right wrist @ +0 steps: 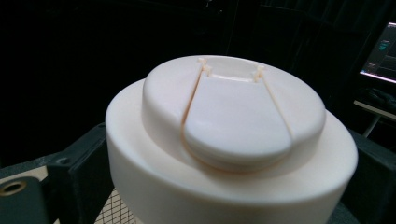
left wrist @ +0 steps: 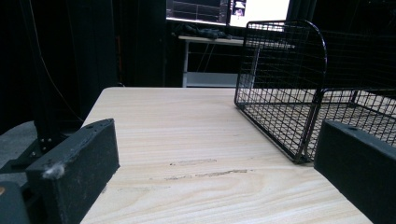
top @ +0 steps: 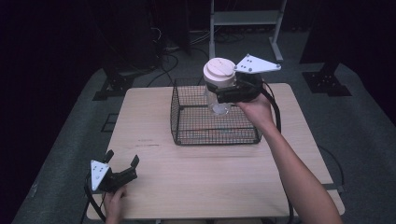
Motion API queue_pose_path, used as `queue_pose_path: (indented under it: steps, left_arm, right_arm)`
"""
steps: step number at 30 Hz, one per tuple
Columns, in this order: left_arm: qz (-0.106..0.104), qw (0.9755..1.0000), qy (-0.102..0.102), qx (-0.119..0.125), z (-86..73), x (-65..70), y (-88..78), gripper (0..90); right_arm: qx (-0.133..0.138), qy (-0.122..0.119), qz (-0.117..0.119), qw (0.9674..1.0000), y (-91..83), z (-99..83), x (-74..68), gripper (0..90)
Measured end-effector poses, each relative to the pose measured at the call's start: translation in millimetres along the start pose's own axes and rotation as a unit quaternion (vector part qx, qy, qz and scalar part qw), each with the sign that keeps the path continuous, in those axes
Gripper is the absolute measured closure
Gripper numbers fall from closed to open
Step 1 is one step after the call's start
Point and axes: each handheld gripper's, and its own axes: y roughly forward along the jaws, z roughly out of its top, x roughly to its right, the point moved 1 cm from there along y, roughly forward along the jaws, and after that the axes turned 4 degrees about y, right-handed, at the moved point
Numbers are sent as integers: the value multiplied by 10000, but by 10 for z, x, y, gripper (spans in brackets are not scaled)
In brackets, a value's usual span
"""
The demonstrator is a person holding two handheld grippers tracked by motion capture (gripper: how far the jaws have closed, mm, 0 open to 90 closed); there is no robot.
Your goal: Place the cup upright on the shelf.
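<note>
A clear jar with a wide white lid hangs above the black wire basket at the table's far middle. My right gripper is shut on the jar just below the lid. In the right gripper view the white lid sits close up between the black jaws. My left gripper rests open on the table near the front left corner, nothing between its fingers. Its view looks across the wooden tabletop at the wire basket, with both jaws spread wide apart.
The light wooden table has bare room in front of and left of the basket. A metal stand and cables lie on the grey floor behind the table. Monitors glow far back.
</note>
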Motion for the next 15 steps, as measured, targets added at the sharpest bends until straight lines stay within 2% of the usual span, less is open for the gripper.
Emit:
queue_pose_path:
  steps: [8,15]
  left_arm:
    - [-1,10000,-5,-1,0,0,4,0]
    - [-25,10000,-22,11,-1,-7,0,0]
  right_arm:
    - [-74,5,-83,9999,190,-95,62,46]
    - [-37,118,-64,9999,309,-179,114,46]
